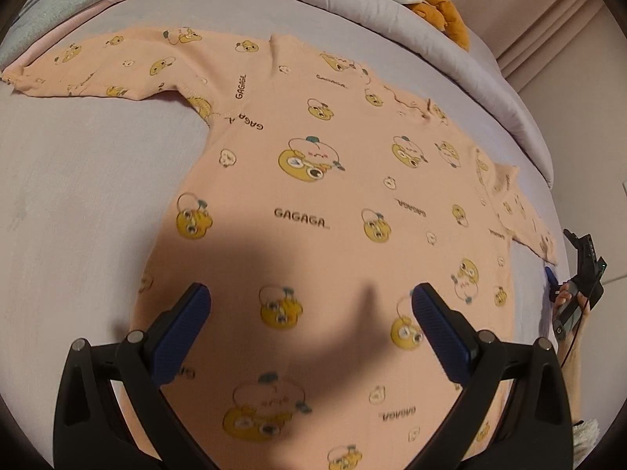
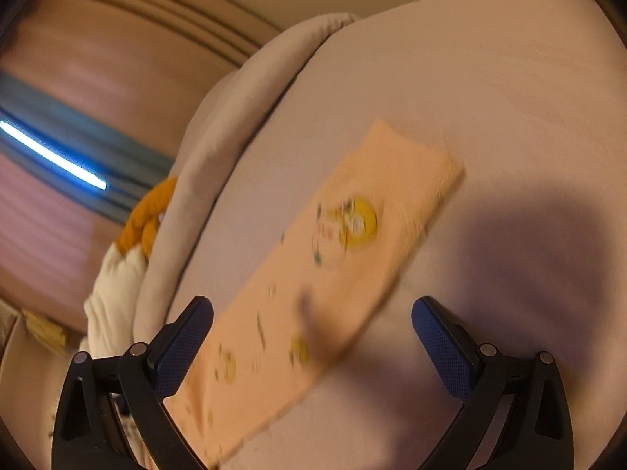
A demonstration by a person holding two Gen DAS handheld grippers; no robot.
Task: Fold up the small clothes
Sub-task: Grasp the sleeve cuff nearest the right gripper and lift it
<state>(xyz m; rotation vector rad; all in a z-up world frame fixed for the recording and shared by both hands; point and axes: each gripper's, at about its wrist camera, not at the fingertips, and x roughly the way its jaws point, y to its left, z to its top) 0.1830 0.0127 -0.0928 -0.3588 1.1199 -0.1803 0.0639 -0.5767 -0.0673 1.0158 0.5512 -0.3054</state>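
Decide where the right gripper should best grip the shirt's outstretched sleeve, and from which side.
Probably at the sleeve's free cuff end, coming in over the bed beyond it. The sleeve lies flat and straight, and the right gripper already hovers open above it.

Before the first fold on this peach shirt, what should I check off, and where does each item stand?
1. Shirt spread flat on the bed: ok.
2. Both sleeves out: ok; far sleeve, near sleeve.
3. Left gripper open, empty, over the body: ok.
4. Right gripper open, over the near sleeve: ok.
5. Right gripper touching fabric: cannot tell, view blurred.
6. Any fold made: not ok, none.
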